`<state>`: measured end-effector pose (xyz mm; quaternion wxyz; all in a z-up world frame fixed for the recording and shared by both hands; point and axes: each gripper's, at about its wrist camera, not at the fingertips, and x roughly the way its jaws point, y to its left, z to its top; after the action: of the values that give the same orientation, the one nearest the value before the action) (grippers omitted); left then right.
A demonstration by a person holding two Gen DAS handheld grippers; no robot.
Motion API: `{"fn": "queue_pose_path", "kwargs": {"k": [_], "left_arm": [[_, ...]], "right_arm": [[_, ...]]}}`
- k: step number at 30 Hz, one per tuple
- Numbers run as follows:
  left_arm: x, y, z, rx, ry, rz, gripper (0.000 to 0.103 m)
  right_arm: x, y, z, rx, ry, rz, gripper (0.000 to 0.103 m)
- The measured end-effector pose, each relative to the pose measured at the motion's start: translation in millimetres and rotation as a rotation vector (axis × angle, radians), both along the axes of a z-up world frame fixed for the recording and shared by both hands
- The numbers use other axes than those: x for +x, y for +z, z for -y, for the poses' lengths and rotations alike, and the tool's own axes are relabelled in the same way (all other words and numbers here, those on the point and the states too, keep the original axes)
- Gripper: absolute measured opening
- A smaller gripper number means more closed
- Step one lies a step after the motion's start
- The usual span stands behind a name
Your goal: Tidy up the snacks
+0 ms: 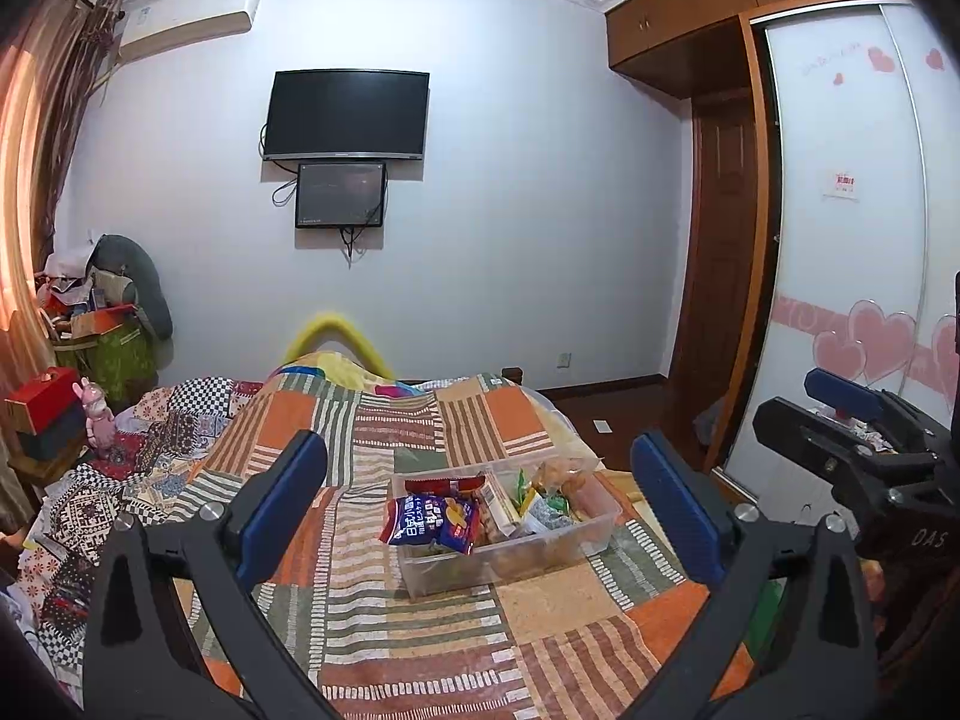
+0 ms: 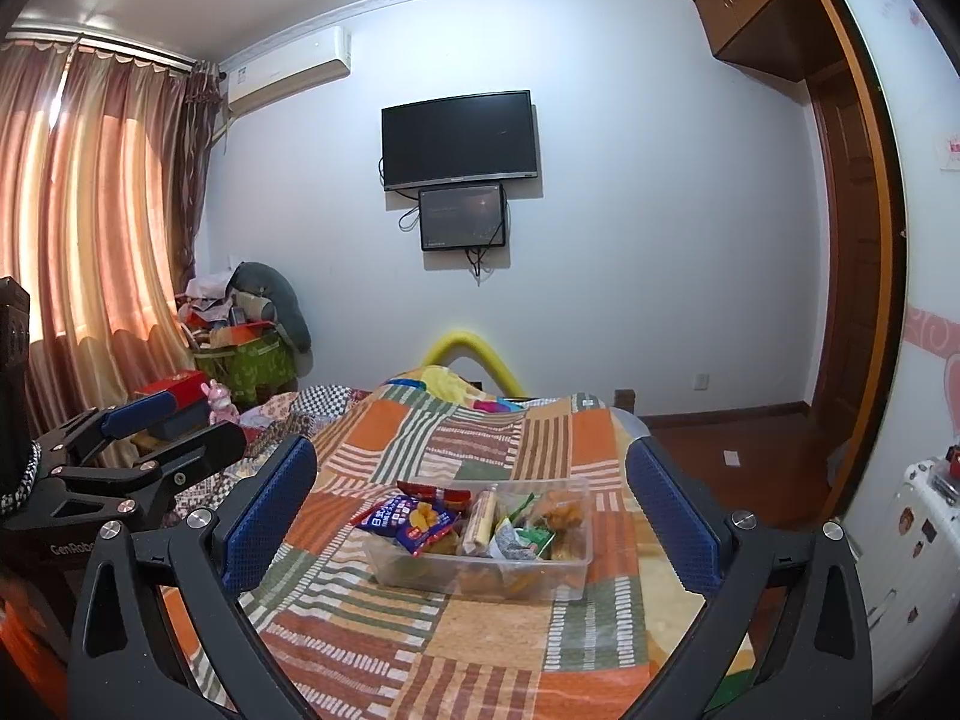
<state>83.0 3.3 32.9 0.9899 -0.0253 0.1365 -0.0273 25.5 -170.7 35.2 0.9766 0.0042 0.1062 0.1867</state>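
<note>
A clear plastic bin [image 1: 540,561] [image 2: 420,573] sits on the patchwork bed cover, filled with snack packs. A blue chip bag [image 1: 429,519] [image 2: 411,519] lies on top at its left, with a red pack behind it and green packs [image 1: 549,510] [image 2: 522,537] to the right. My left gripper [image 1: 480,516] is open and empty, held above the bed short of the bin. My right gripper [image 2: 474,516] is open and empty too, also short of the bin. Each gripper shows at the edge of the other's view.
The bed cover [image 1: 420,630] spreads around the bin. Cluttered boxes and bags [image 2: 240,348] stand at the far left by the curtain. A wardrobe with sliding doors [image 1: 840,240] and wooden floor [image 2: 738,468] lie to the right. A TV [image 2: 459,141] hangs on the wall.
</note>
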Motion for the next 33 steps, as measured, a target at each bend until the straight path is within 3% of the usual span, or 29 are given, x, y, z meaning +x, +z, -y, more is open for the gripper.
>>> {"fn": "queue_pose_path", "kwargs": {"k": [33], "left_arm": [[3.7,-5.8,-1.2,-0.014,-0.008,-0.021,0.103]], "right_arm": [[-0.4,0.6,3.7,-0.002,-0.010,-0.010,0.103]]}}
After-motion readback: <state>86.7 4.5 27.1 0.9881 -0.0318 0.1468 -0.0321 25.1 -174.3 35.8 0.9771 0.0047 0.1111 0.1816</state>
